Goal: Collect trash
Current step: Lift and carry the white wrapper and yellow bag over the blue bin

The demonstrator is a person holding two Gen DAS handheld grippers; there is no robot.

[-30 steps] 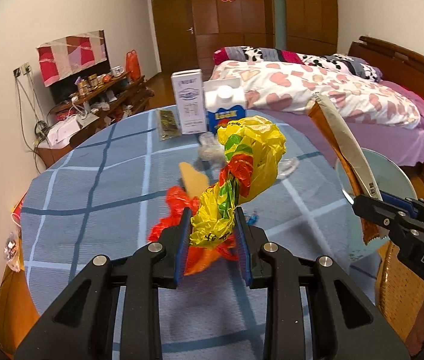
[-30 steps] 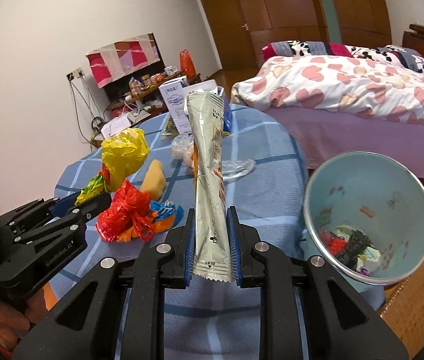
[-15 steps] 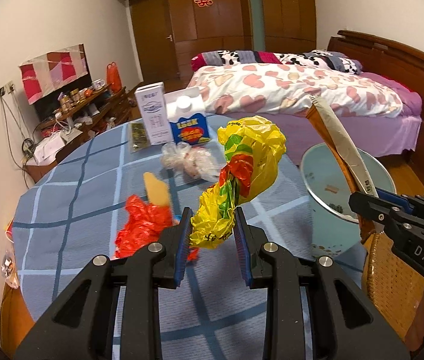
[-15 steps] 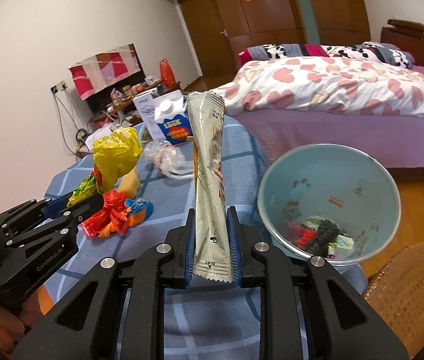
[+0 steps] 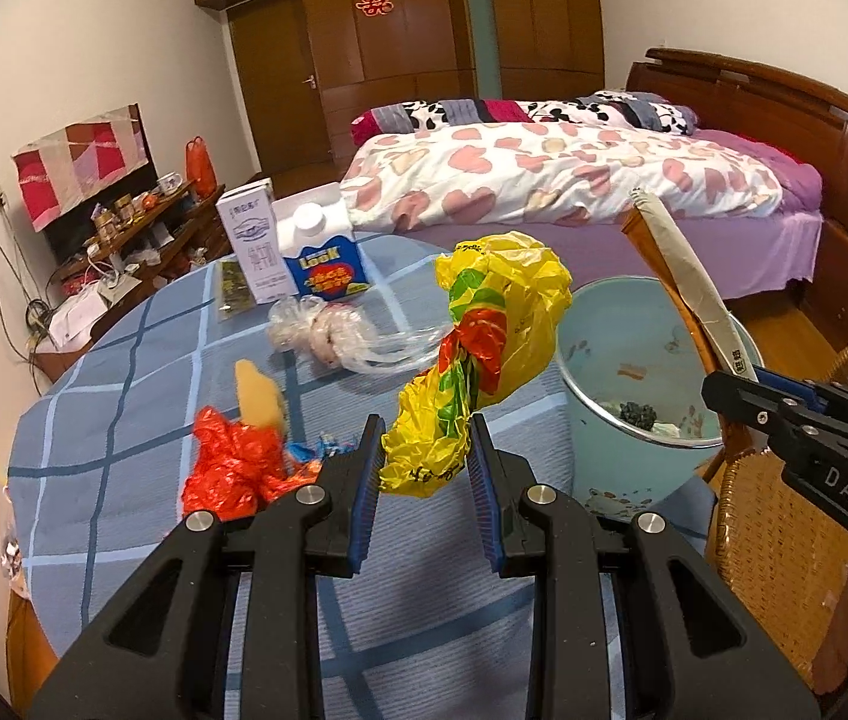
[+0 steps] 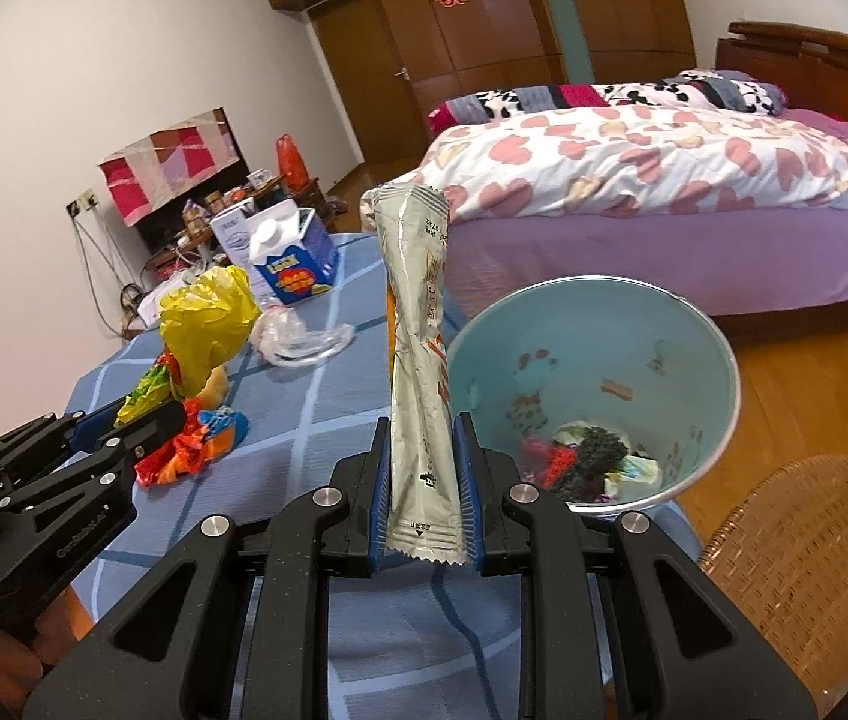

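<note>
Right gripper [image 6: 424, 483] is pinching a long silver sachet [image 6: 418, 348] by its lower end, long axis standing upright. The blue bin [image 6: 718, 336] is sitting just right of it and lower, off the table [image 6: 316, 396] edge. Left gripper [image 5: 424, 468] is clamping a crumpled yellow bag [image 5: 484, 354] over the table, with the bin lying further to its right. Right hand looks nearer the bin, so its drop probably comes first.

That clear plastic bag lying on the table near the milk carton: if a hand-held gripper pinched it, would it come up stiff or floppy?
Probably floppy: the clear plastic bag lies crumpled on the tablecloth with a thin twisted tail trailing sideways. It likely has some weight, since pale lumps show inside, so it may sag below the pinch. The glossy film could slip.
</note>
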